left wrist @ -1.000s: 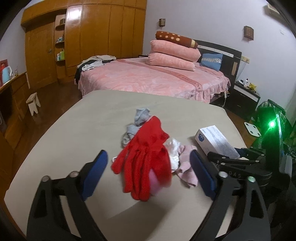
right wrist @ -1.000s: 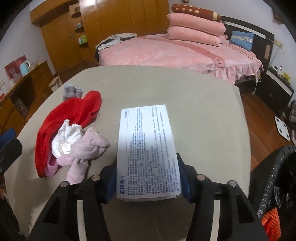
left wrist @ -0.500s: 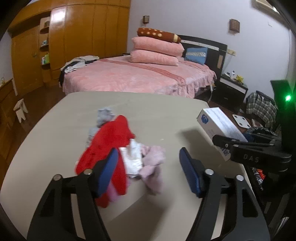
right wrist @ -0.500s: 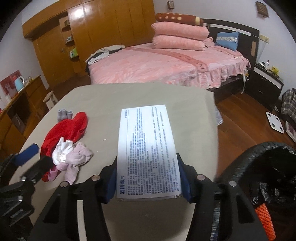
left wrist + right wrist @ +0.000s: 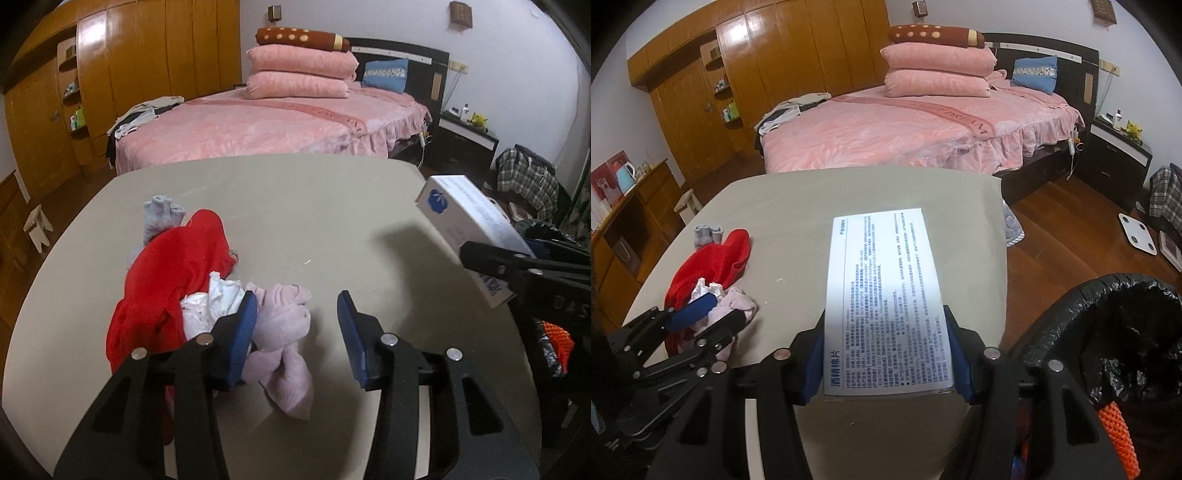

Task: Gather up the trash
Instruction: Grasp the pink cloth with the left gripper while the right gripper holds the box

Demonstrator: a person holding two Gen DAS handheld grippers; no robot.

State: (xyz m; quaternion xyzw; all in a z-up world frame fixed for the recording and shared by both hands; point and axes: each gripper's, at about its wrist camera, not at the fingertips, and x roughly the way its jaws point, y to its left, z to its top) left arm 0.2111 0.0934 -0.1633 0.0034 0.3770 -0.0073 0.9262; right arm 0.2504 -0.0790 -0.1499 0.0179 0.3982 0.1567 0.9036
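Left tool (image 5: 297, 325) hangs low over the beige surface (image 5: 314, 206) with its blue-padded jaws closing. The pink cloth (image 5: 284, 332) lies between them, against the left pad; the right pad stands clear of it. Beside the cloth sit a crumpled white tissue (image 5: 218, 299), a red garment (image 5: 173, 280) and a small grey sock (image 5: 160, 216), all heaped together; the tool's black frame hides the near edge of the heap. Right tool (image 5: 886, 360) is clamped on a white printed box (image 5: 882, 295), held above the surface's right part; the box's underside is out of sight. A bin lined with a black bag (image 5: 1123, 317) stands off the surface's right edge, cut off by the frame, with something orange and knitted (image 5: 1117, 439) showing at its near rim.
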